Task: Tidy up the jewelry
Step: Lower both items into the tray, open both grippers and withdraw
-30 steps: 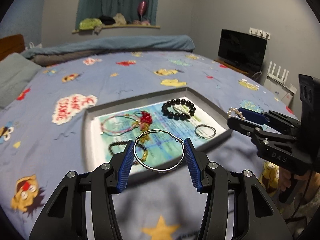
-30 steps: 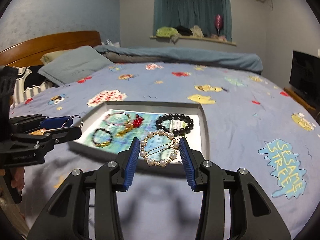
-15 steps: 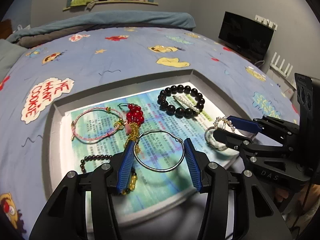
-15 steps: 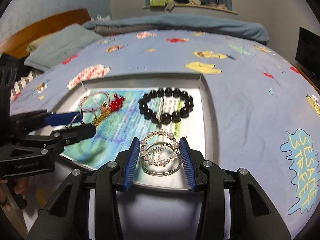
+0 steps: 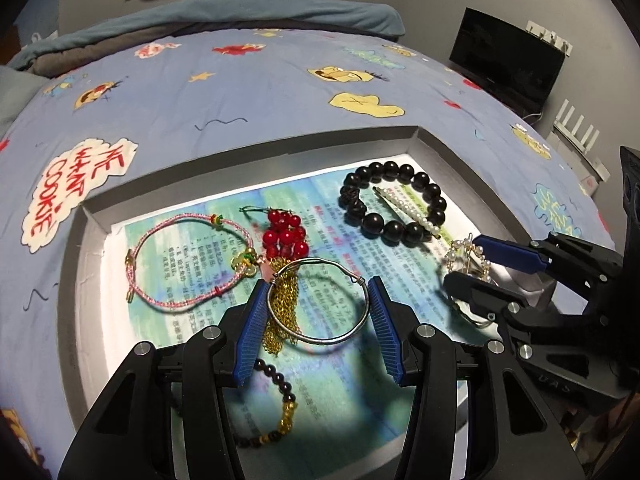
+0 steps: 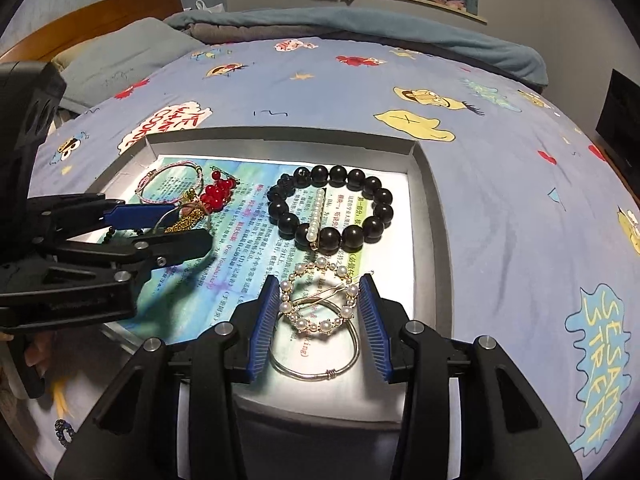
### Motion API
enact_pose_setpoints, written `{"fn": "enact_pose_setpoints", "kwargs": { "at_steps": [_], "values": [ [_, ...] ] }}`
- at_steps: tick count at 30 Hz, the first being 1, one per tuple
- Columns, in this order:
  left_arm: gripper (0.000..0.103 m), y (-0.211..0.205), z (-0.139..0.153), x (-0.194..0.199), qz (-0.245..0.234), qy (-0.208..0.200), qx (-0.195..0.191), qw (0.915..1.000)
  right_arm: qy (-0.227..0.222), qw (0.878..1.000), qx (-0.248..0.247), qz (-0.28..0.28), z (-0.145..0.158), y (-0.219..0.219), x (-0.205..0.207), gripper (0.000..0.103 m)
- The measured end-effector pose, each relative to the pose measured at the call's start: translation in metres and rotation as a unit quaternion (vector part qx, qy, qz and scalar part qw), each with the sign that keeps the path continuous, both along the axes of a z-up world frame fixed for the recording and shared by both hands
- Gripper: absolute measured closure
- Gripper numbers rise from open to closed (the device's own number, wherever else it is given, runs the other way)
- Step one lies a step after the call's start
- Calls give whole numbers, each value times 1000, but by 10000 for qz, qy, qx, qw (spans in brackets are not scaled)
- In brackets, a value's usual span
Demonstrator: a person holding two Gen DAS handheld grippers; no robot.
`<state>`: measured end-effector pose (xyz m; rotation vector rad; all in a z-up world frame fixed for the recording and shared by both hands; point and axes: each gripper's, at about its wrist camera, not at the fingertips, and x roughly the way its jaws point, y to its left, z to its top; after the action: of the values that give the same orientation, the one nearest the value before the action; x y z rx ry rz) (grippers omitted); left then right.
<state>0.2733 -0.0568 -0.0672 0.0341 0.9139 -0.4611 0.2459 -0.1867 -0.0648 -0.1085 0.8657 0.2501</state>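
Observation:
A grey tray (image 5: 76,280) lined with printed paper lies on the bed. My left gripper (image 5: 318,312) hangs low over its near middle, shut on a silver wire bangle (image 5: 320,340), above a gold chain tassel with red beads (image 5: 284,232). Over the tray's near right corner, my right gripper (image 6: 318,304) is shut on a pearl ring hair clip (image 6: 320,326), just above a second silver bangle (image 6: 316,376) on the liner. Also in the tray are a black bead bracelet (image 5: 400,168), a pearl hairpin (image 5: 408,210), a pink cord bracelet (image 5: 236,224) and a dark and gold bead bracelet (image 5: 286,396).
The blue cartoon bedsheet (image 6: 500,200) surrounds the tray. A grey pillow (image 6: 120,56) and wooden headboard (image 6: 100,12) are at the far left, with a folded blanket (image 5: 240,16) at the back. A dark screen (image 5: 504,64) stands right. A small dark bead piece (image 6: 64,432) lies on the sheet.
Both grippers have come forward and down from in front of the tray to low over it, tilting downward. Each keeps its hold on its piece.

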Motion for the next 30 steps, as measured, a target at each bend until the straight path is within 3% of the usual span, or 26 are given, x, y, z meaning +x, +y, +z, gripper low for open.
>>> {"fn": "enact_pose_setpoints", "kwargs": {
  "at_steps": [19, 27, 30],
  "values": [
    [51, 6, 5, -5, -23, 18, -237, 9997, -11, 10000, 11, 62, 0, 0, 1, 59],
    [49, 20, 27, -24, 65, -284, -351, 9990, -187, 9995, 234, 115, 11, -5, -17, 41],
    [36, 28, 38, -37, 153, -464, -427, 9979, -373, 9988, 284, 110, 19, -9, -31, 34]
  ]
}}
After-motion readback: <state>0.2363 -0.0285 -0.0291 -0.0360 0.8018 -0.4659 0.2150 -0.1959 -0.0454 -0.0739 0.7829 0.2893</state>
